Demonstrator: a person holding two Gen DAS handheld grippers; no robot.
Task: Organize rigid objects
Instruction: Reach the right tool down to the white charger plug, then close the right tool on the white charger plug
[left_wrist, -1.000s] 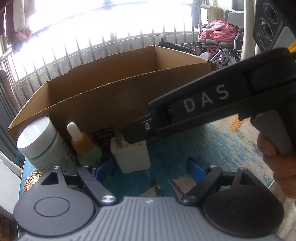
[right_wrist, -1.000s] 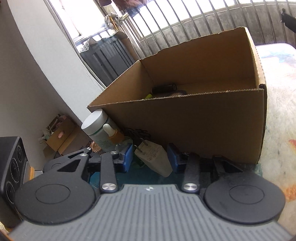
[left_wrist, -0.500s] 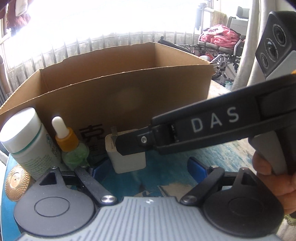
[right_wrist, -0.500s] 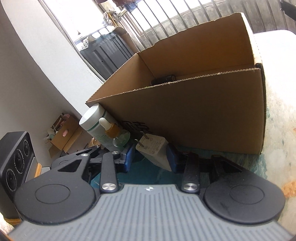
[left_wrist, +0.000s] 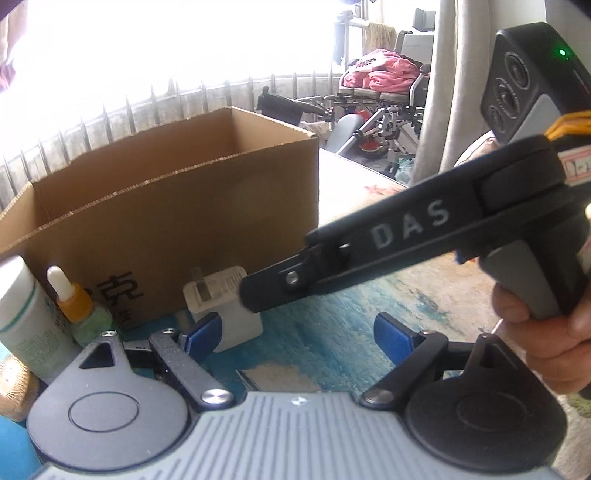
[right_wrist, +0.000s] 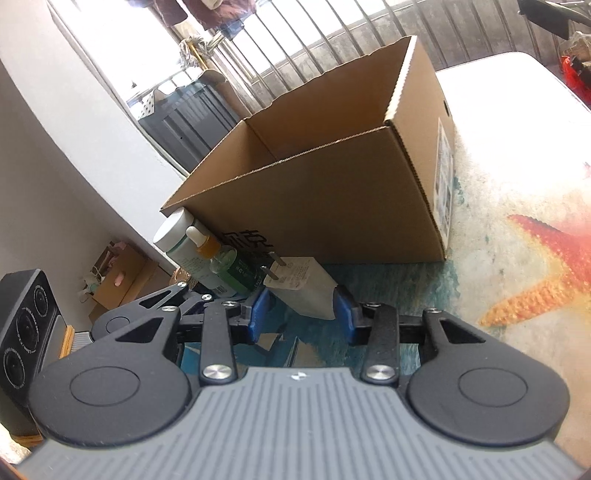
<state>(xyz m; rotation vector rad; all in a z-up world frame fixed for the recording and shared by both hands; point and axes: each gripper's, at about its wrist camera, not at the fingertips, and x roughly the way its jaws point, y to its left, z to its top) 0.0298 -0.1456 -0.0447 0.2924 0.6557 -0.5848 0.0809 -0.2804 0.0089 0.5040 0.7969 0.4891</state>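
Clamping the charger (right_wrist: 301, 291) in my right tool (right_wrist: 301, 314), I've lifted it nearer the box (right_wrist: 314, 206); left tool (left_wrist: 295, 332) gapes empty.

— Where's the charger (right_wrist: 303, 291)?

— I see it between my right gripper's (right_wrist: 301, 314) pads, before the cardboard box (right_wrist: 332, 206).

— And the bottles?

— Dropper bottle (right_wrist: 221, 264) left of it, jar (right_wrist: 181, 243) further left, both against the box.
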